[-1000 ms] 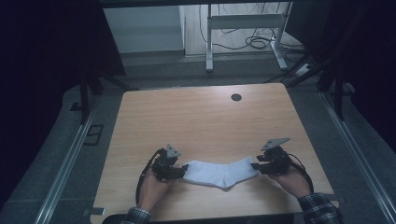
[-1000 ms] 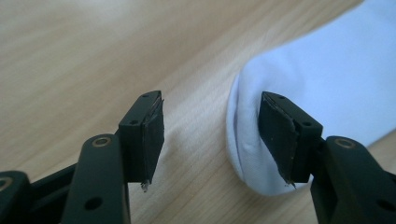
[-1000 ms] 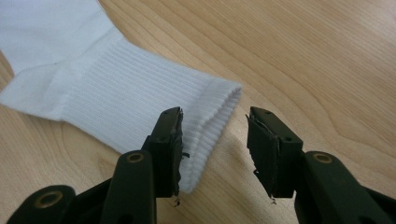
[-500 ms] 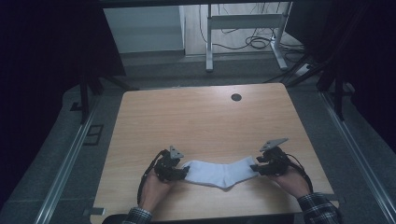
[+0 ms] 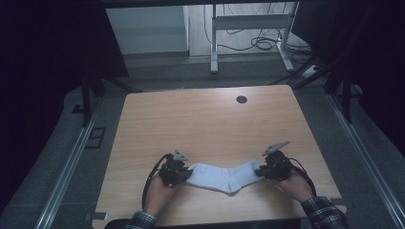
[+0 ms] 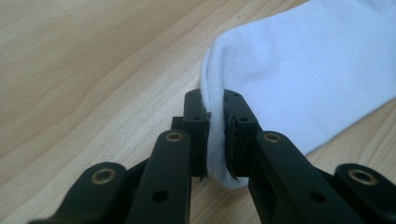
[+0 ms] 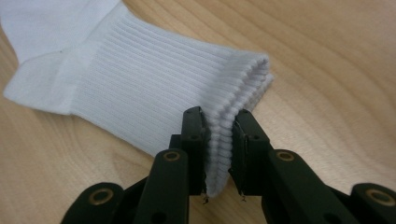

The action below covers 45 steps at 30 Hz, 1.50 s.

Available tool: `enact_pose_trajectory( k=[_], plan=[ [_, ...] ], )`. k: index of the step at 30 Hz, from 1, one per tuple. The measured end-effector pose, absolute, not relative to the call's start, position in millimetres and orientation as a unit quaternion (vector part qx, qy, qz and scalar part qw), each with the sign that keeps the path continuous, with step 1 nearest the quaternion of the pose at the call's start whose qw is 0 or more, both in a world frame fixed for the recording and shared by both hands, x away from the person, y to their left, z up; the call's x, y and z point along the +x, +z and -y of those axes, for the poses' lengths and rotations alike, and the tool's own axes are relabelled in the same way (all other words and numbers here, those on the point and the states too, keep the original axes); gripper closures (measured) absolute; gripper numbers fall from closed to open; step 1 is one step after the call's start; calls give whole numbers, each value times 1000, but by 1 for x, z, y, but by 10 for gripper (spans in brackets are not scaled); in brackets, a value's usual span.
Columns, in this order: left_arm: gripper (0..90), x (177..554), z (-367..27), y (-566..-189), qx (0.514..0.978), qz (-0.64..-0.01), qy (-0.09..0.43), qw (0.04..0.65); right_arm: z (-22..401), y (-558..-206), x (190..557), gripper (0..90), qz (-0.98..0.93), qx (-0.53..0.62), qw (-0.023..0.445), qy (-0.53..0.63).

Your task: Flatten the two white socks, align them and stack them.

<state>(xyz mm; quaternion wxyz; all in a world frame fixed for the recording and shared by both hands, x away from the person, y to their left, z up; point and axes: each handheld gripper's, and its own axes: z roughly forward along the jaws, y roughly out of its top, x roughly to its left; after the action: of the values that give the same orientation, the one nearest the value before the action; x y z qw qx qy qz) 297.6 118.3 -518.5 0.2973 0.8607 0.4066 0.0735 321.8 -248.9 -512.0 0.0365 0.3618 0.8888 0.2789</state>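
A white sock (image 5: 224, 176) lies flat near the front edge of the wooden table (image 5: 210, 124), stretched between both hands. My left gripper (image 5: 183, 174) has just been closing and is shut on the sock's toe end (image 6: 261, 70), the fabric pinched between its pads. At the other end, my right gripper (image 5: 260, 171) has also just been closing and now clamps the ribbed cuff (image 7: 196, 93). The left gripper (image 6: 215, 135) and the right gripper (image 7: 219, 149) both show cloth squeezed between black jaws.
A small round black hole (image 5: 241, 99) sits at the table's far side. Beyond the table stands a metal desk frame (image 5: 248, 28) with cables on the floor. Rails run along both sides of the table.
Both grippers have drawn in slightly onto the sock's two ends. The sock lies where it was.
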Motion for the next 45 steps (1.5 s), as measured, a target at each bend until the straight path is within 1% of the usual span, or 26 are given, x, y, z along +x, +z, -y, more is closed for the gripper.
enact_pose_trajectory(
  k=[4,13,21,31,38,45],
  plan=[
    [819,301,-120,-512,858,-404,88,305,247,-507,324,767,-890,357,57,278],
    [819,318,-128,-501,847,-410,107,320,243,-492,344,766,-877,362,76,306],
    [819,343,-119,-501,848,-403,134,317,247,-486,361,762,-867,373,96,315],
    [818,367,-117,-505,841,-409,167,314,241,-489,388,758,-859,385,119,317],
    [818,375,-116,-513,844,-408,184,296,234,-496,399,756,-863,380,129,305],
    [814,381,-115,-520,846,-409,187,285,230,-502,407,749,-866,376,135,299]
  ],
)
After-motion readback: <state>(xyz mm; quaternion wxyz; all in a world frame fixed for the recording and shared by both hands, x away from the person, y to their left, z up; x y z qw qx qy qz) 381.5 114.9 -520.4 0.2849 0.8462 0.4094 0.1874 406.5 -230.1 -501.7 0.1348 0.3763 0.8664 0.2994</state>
